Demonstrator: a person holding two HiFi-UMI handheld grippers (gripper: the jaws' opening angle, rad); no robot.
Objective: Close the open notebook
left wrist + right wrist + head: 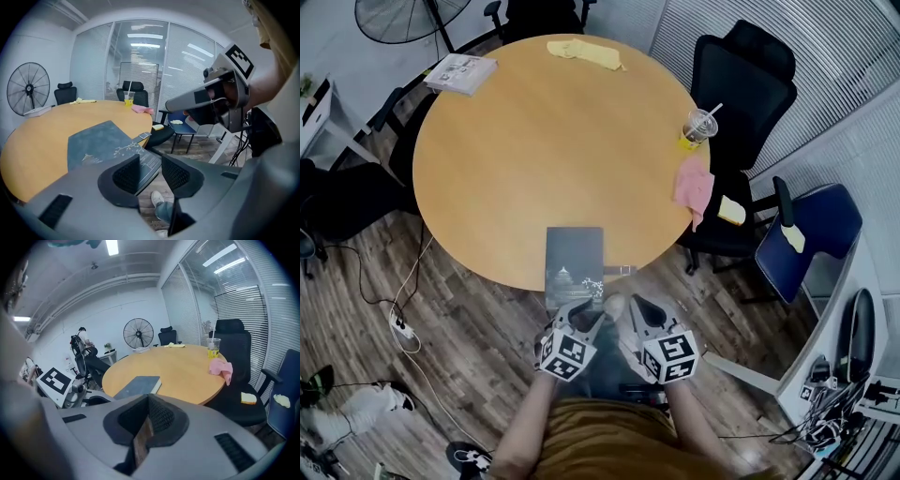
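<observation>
The notebook point(575, 255) is seen on the near edge of the round tabletop point(516, 141), directly in front of the person, with its near end hanging a little over the rim. It is already shut. A dark grey-blue cover with a pale drawing is turned upward, and in the right gripper view the block of pages is seen as one light band under this cover. No page is left standing up.

The closing itself is therefore judged to be done, and the step in hand is taken to be the release.

The left gripper point(584, 314) is held just before the overhanging end with its jaws wide apart. The near corner of the notebook is seen in the gap beyond them, but no pad is pressed on it. The right gripper point(630, 307) is held beside it, below the rim, with its jaws brought together at the tips and nothing held.

For the next move, a clean withdrawal is called for. The overhanging end must not be caught or dragged, otherwise the notebook could be pulled off the tabletop.
</observation>
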